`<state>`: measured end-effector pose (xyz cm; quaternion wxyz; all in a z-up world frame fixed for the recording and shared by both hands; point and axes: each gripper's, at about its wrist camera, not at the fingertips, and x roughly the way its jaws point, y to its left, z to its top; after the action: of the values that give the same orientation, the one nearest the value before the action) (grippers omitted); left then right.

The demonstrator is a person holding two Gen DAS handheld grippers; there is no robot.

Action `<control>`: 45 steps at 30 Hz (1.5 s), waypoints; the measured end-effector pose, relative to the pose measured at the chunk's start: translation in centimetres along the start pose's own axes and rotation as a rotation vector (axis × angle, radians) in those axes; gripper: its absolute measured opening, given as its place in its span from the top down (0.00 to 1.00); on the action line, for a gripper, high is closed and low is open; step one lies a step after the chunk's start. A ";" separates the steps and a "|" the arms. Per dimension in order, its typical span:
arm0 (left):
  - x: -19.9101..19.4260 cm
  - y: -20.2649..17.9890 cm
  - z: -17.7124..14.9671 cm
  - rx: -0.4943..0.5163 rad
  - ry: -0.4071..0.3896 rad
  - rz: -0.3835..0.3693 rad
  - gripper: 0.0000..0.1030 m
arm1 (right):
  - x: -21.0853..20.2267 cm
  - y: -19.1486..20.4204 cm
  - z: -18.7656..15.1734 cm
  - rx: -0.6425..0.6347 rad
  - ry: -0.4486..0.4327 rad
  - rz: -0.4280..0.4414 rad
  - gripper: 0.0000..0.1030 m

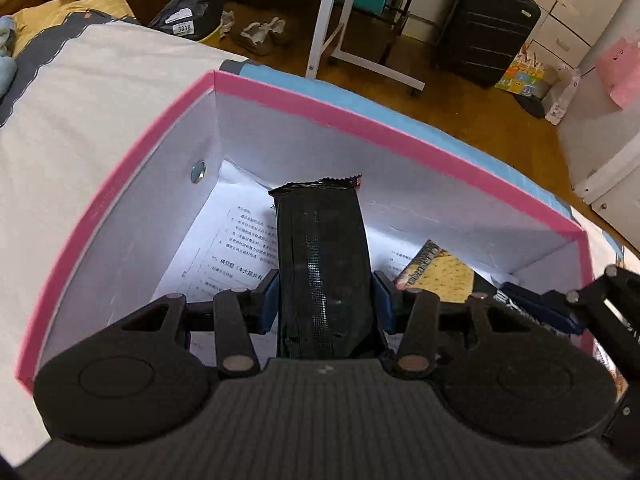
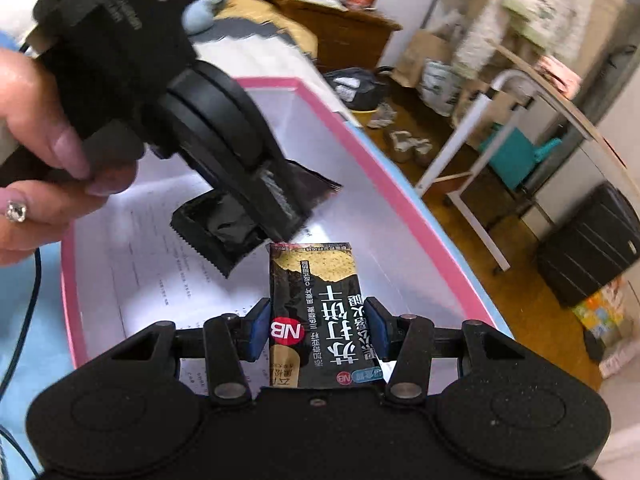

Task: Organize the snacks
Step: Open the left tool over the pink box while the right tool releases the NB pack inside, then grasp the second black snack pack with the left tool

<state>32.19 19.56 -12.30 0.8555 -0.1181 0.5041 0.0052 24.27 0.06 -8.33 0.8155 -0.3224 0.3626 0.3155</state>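
Left gripper (image 1: 325, 300) clamped on a black snack packet (image 1: 324, 264), blue pads (image 1: 270, 300) pressed to both its sides, poised over the pink-rimmed box (image 1: 360, 128). Right gripper (image 2: 318, 330) likewise closed on a black-and-gold cracker packet (image 2: 316, 312), printed side up, above the same box. Printed paper sheets (image 1: 240, 232) lining the box floor. A hand (image 2: 44, 168) wrapped round the left gripper's body.
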 end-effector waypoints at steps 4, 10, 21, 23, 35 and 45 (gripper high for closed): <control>0.7 0.0 0.0 -0.003 0.018 -0.018 0.53 | 1.2 0.3 0.5 -0.088 0.025 -0.050 0.47; -0.2 -0.5 -0.2 0.027 -0.042 0.047 0.44 | 0.7 0.4 0.9 -0.056 0.045 -0.151 0.39; -9.5 -2.2 -2.9 0.231 -0.156 -0.096 0.44 | -13.4 -0.7 -6.4 0.348 -0.164 -0.138 0.31; -11.2 -3.1 -3.6 0.275 -0.181 -0.136 0.44 | -15.1 -1.2 -7.6 0.426 -0.159 -0.147 0.30; -15.0 -9.6 -9.9 0.509 -0.155 -0.313 0.44 | -20.1 1.9 -14.9 0.665 -0.161 -0.128 0.23; -14.0 -13.3 -15.8 0.635 -0.072 -0.409 0.47 | -13.7 5.5 -19.7 0.764 -0.053 -0.061 0.17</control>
<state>13.43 4.92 -4.92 0.8501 0.0548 0.4162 -0.3179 5.14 -15.37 -9.47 0.8951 0.0026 0.4229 0.1413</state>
